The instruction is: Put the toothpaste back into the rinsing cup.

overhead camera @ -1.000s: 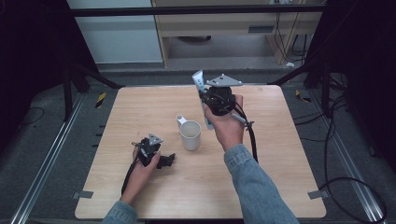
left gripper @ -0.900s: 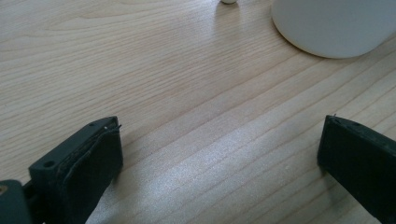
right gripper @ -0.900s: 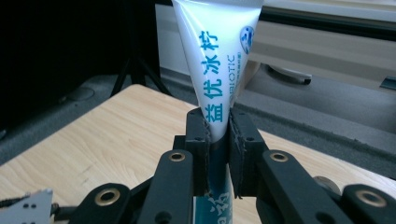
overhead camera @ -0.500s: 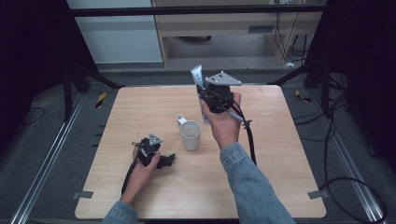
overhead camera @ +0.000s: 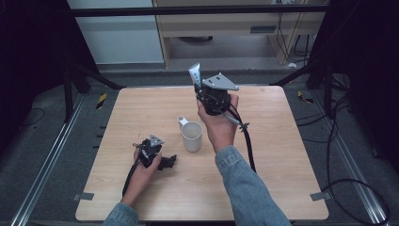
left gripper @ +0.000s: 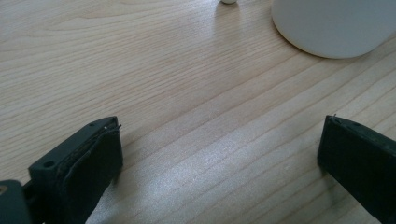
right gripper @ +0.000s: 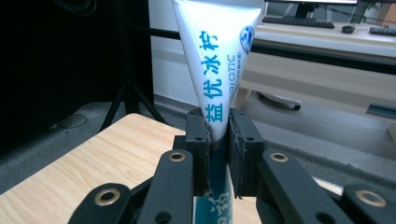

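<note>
my right gripper is clamped on the toothpaste tube, raised above the mug. my left gripper rests wide open and empty, the mug just ahead.

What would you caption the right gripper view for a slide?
Right gripper clamps a white toothpaste tube upright above the wooden table.

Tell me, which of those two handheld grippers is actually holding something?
The right gripper, raised above the table's far side: its fingers clamp a white tube with blue lettering. The left gripper rests low beside the mug, fingers apart, nothing between them.
</note>
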Demonstrator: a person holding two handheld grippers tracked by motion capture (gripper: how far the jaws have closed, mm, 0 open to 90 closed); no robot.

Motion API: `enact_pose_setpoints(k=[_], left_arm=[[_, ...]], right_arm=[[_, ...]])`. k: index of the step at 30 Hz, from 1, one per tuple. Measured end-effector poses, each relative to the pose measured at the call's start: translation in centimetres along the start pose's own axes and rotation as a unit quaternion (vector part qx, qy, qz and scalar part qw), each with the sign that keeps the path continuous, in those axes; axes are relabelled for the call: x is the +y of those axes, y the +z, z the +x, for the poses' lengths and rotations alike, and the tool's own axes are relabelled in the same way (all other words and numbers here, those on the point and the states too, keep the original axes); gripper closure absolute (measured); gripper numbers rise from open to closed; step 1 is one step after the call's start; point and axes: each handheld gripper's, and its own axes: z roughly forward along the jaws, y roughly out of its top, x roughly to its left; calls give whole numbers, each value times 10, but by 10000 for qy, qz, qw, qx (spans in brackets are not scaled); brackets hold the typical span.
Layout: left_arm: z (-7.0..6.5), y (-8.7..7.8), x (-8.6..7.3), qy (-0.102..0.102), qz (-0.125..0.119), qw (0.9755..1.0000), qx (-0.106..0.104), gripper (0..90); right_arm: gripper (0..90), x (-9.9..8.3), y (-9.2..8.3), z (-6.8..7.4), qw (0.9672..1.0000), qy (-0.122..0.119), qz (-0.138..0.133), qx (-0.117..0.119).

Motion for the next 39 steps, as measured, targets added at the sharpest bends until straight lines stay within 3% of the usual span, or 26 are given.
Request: enact_pose_setpoints(k=[17,32,39], left_arm=[[0,0,0,3,4,10000,0,0],[0,0,0,-3,-8,10000,-3,0],[0,0,0,-6,-6,10000,-4,0]], right_arm=[[794,-14,5,15,9996,137,-222,68],[793,-30,12,22,9995,204,-149,176],[793,-49,20,23,9993,312,-12,206]])
